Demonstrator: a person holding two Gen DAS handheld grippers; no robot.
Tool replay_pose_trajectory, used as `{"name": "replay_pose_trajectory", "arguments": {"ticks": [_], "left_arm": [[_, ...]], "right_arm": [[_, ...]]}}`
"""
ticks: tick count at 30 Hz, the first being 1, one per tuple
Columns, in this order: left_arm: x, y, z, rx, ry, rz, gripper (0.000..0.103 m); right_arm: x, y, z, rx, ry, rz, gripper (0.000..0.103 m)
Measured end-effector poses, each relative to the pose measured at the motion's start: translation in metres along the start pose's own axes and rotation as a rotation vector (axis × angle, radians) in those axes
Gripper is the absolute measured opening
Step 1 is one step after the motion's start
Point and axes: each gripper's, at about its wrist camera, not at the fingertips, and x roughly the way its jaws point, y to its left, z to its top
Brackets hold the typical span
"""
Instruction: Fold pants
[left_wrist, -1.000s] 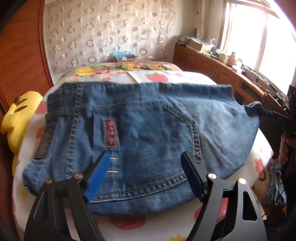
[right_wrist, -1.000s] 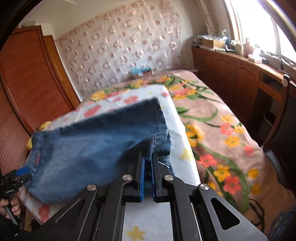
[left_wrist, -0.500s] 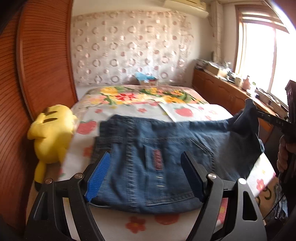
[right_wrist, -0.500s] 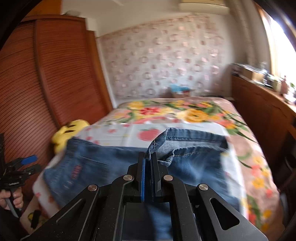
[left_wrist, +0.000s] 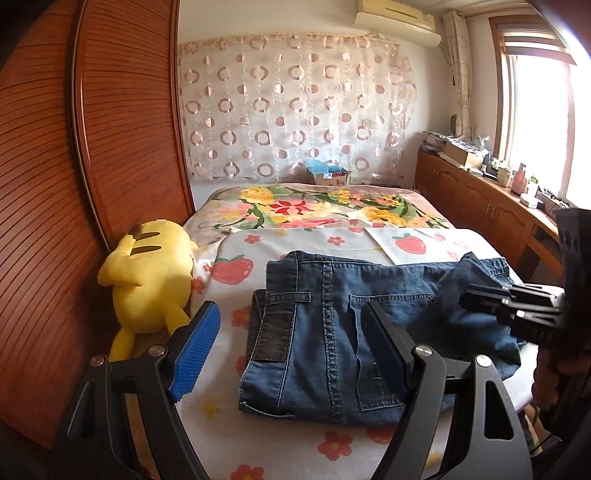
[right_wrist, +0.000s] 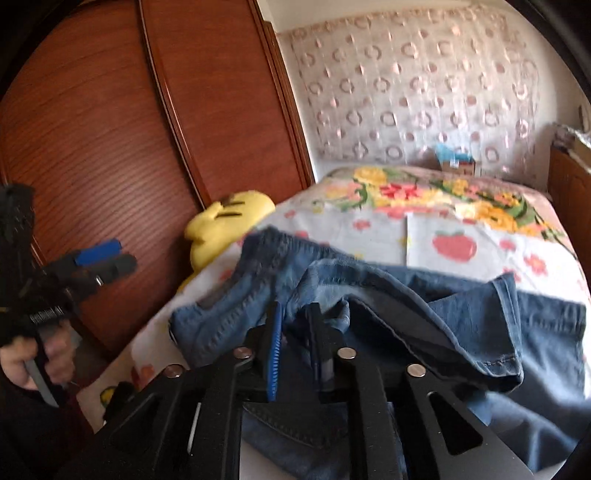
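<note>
The right tongs (right_wrist: 295, 328), parted a little, have a denim fold between the jaws; whether they pinch it I cannot tell. The left tongs (left_wrist: 291, 354) gape wide, holding nothing, above the waistband end. The jeans (left_wrist: 369, 332) lie on the bed (left_wrist: 288, 450) beside a yellow plush (left_wrist: 147, 277). Denim is heavy and limp but not slippery; hems and waistband look like the best holds.

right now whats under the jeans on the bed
The jeans lie on a white strawberry-and-flower sheet, which shows all around them. What is directly beneath the denim is covered.
</note>
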Motion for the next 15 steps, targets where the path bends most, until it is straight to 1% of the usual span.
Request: {"name": "replay_pose_trajectory", "arguments": {"ticks": [1,2,3,4,6,9,10,12,15], "left_arm": [[0.000,0.000,0.000,-0.002,0.001,-0.002,0.079],[0.001,-0.001,0.000,-0.003,0.002,-0.005,0.079],[0.001,-0.001,-0.001,-0.001,0.002,-0.006,0.079],[0.003,-0.001,0.000,-0.001,0.004,-0.008,0.079],[0.006,-0.004,-0.001,0.001,0.011,-0.014,0.079],[0.011,-0.009,-0.003,0.008,0.021,-0.024,0.079],[0.012,-0.011,-0.004,0.010,0.024,-0.028,0.079],[0.015,-0.015,-0.005,0.014,0.032,-0.036,0.079],[0.022,-0.023,-0.008,0.021,0.047,-0.051,0.079]], "right_arm": [[0.000,-0.002,0.002,-0.001,0.008,0.002,0.032],[-0.001,-0.003,0.002,-0.005,0.009,-0.001,0.038],[0.002,-0.005,0.012,-0.010,0.008,-0.009,0.040],[-0.002,-0.004,0.013,-0.017,0.004,-0.018,0.043],[-0.014,0.000,0.018,-0.029,-0.011,-0.032,0.043],[-0.028,0.002,0.009,-0.034,-0.026,-0.064,0.044],[-0.027,0.001,0.003,-0.035,-0.030,-0.076,0.044],[-0.032,-0.003,0.001,-0.034,-0.036,-0.099,0.044],[-0.043,-0.008,-0.007,-0.041,-0.047,-0.150,0.045]]}}
